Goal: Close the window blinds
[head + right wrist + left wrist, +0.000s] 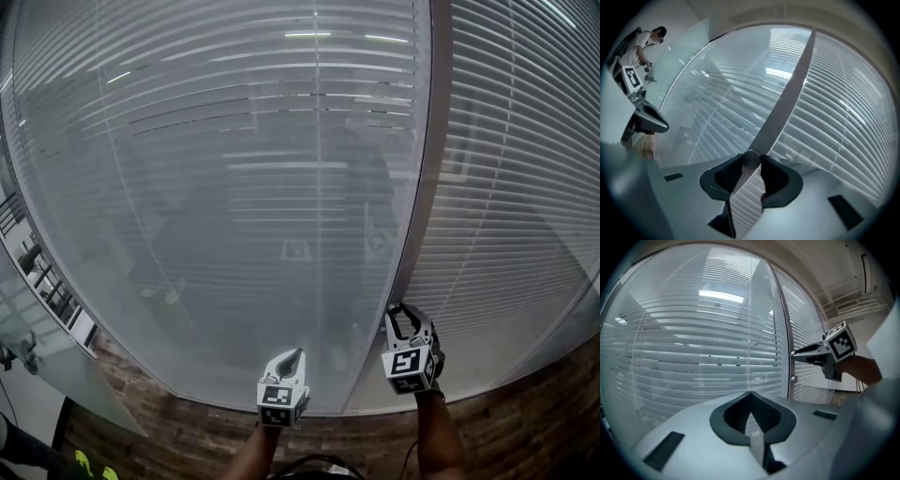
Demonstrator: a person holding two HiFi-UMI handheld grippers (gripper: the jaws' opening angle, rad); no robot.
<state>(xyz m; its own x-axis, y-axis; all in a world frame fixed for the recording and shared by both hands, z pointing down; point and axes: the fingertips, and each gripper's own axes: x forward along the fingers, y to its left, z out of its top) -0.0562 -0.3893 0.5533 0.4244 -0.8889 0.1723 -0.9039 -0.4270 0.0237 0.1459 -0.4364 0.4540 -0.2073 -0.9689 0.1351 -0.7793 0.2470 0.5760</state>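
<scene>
The blinds (234,187) are seen to be sealed behind a glass pane (141,309), so the slats cannot be touched directly; this is judged to be why the work is done at the upright frame (419,216) that divides the 2 glazed panels. The right gripper (751,165) is held nearly level against that frame and is clamped on a small round knob (750,158), which is caught between the tips of its 2 jaws. The knob is taken to be the control by which the slats are tilted, and a light grip at the very tips is judged to suit a twisting motion. The left gripper (750,397) is kept low and just beside the pane, left of the frame, with its jaws together and nothing between them; it appears to be parked clear of the work. A 2nd small knob (793,378) is seen lower on the frame, untouched. The slats in the left panel are still seen with gaps between them, so the closing is judged unfinished
</scene>
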